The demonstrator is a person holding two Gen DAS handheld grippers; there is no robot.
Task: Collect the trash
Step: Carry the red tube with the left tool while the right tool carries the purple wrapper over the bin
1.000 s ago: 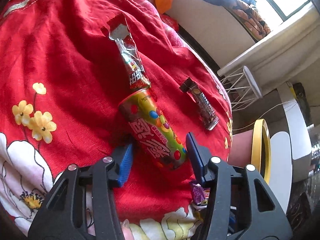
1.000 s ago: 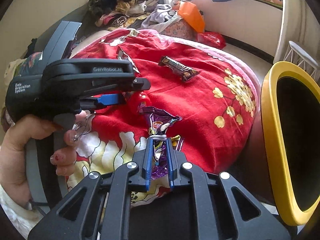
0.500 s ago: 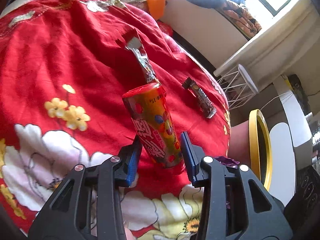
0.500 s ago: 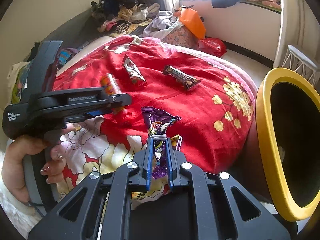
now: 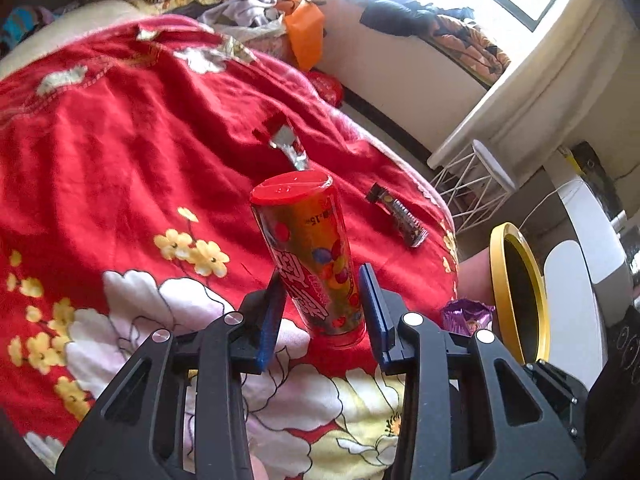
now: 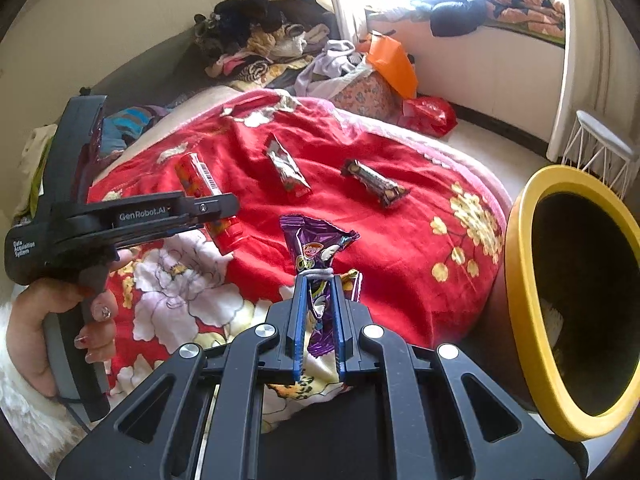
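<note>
My left gripper (image 5: 322, 280) is shut on a red and gold candy tube (image 5: 310, 252) and holds it tilted above the red flowered bedspread (image 5: 120, 152). The tube also shows in the right wrist view (image 6: 206, 200). My right gripper (image 6: 318, 286) is shut on a purple snack wrapper (image 6: 314, 248), whose top also shows in the left wrist view (image 5: 466, 316). A silver and red wrapper (image 6: 288, 170) and a dark chocolate bar wrapper (image 6: 374, 182) lie on the bedspread. A yellow-rimmed bin (image 6: 528, 300) stands beside the bed at the right.
A pile of clothes (image 6: 256, 44) and an orange bag (image 6: 394, 62) lie behind the bed. A red bag (image 6: 428, 114) sits on the floor. A white wire stool (image 6: 600, 140) stands by the window wall. A white appliance (image 5: 580, 288) is beyond the bin.
My left gripper has closed on the candy tube and lifted it off the bedspread, tilting it upright. My right gripper keeps the purple wrapper and has pulled back a little.
</note>
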